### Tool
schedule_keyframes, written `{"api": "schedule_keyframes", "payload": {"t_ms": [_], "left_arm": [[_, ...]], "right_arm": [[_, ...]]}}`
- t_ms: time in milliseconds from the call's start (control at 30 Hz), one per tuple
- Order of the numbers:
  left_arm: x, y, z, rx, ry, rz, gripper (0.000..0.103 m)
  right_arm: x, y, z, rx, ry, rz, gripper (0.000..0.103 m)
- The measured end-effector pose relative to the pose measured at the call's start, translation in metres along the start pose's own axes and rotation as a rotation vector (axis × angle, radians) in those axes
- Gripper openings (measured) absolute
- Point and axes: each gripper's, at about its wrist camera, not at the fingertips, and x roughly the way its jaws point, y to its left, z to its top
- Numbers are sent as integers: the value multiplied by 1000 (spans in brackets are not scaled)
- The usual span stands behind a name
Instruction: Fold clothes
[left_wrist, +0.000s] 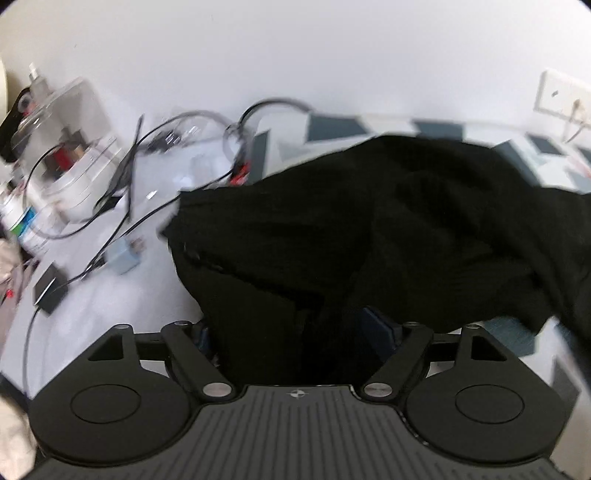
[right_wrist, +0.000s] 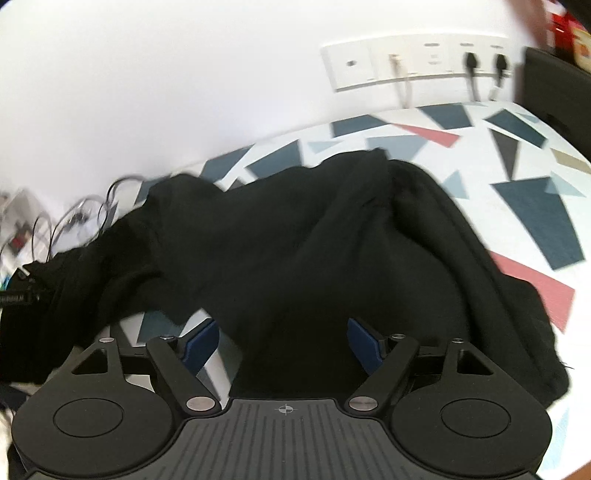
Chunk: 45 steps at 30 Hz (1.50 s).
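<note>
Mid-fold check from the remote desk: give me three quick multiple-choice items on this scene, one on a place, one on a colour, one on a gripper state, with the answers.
1. Where do the wall sockets sit in the right wrist view?
A. On the wall above the far edge of the patterned sheet
B. On the floor
C. Under the garment

2. What colour is the garment?
A. Red
B. Black
C. White

3. How does the right gripper stand?
A. Shut on a cable
B. Shut and empty
C. Open, blue pads apart over the cloth

Answers: 1 A, the sockets line the white wall behind the sheet. 2 B, the whole heap is black. 3 C, a wide gap shows between the pads.
</note>
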Motion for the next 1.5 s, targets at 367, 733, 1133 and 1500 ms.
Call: {"api": "schedule_keyframes", "payload": {"t_ms": [367, 733, 1133, 1500], "left_arm": [[-46, 21, 6, -88, -165, -57, 88], [-35, -114, 33, 464, -316, -298, 88], [-15, -150, 18, 539, -264, -362, 88], [-4, -142, 6, 395, -196, -381, 88]], "right_arm": [[23, -19, 12, 237, -18, -58, 4], [-96, -91, 57, 493, -652, -312, 0], [-84, -96, 0, 360, -312, -355, 48], [-39, -43, -83, 263, 14, -409, 49]]}}
